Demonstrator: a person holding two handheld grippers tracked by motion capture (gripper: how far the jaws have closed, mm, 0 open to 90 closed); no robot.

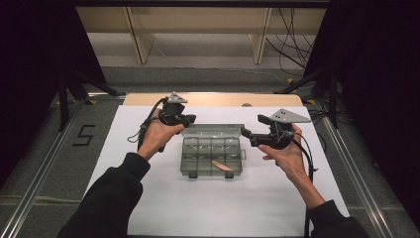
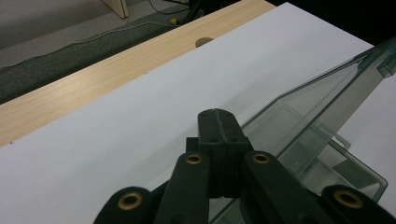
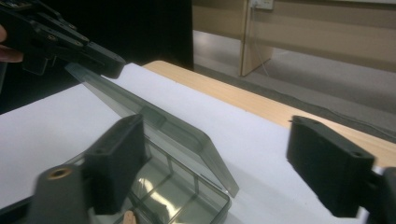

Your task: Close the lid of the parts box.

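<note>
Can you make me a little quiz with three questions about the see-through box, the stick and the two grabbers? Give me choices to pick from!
1. Where does the wooden stick lie?
A. Inside the clear box
B. On the white sheet beside the box
C. Between the jaws of the right gripper

2. How many wooden sticks are there in the box?
A. Three
B. One
C. None

3. How is the lid of the box?
A. Shut flat
B. Taken off and laid on the table
C. Lifted up at a slant

Answers: 1 A, the high view shows it in a front compartment. 2 B, a single stick lies there. 3 C, the lid rises at a slant, with the shut left gripper at its edge and the right gripper open beside the box.
</note>
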